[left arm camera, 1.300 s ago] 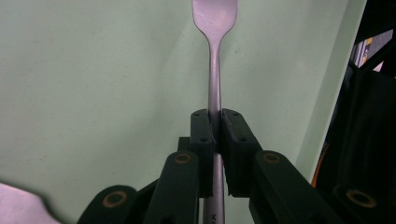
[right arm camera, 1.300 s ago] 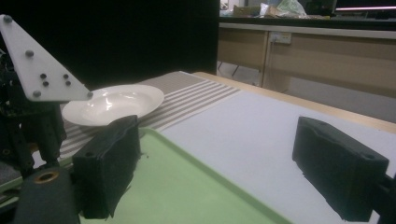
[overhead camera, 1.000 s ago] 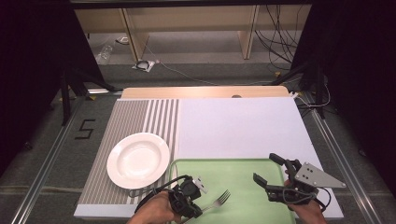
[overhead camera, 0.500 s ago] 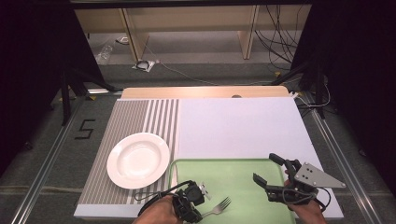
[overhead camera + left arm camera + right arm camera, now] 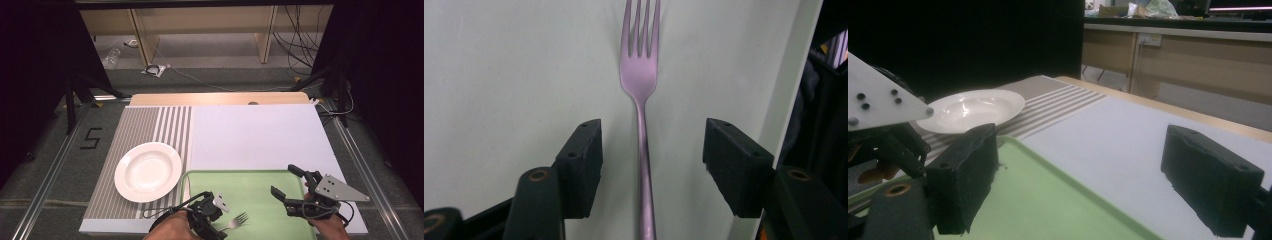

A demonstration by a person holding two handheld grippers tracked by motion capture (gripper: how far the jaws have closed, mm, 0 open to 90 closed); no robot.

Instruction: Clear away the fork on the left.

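Since the earlier frames the left gripper has slid a little toward the near edge of the green tray, and its jaws have just been opening; the fork now lies flat on the tray, the handle running between the two black pads without either one touching it, so the jaws stand spread and hold nothing. The right gripper has kept its place at about 4 o'clock on the table, jaws wide apart around bare air, pointing toward 10 o'clock.

In the left gripper view the fork lies dead ahead at 12 o'clock, its long axis in line with the gripper's own, tines away, handle end toward the camera; seen from above that axis runs from about 8 o'clock to 2 o'clock, tines at the 2 o'clock end. The left hand is plainly the nearer one; the right gripper sits well apart at the fork's 2 o'clock.

The white plate rests on the striped mat just beside the tray's far left corner, at about 10 o'clock from the fork. I judge the fork set down, so a straight backward pull along the handle should clear it.
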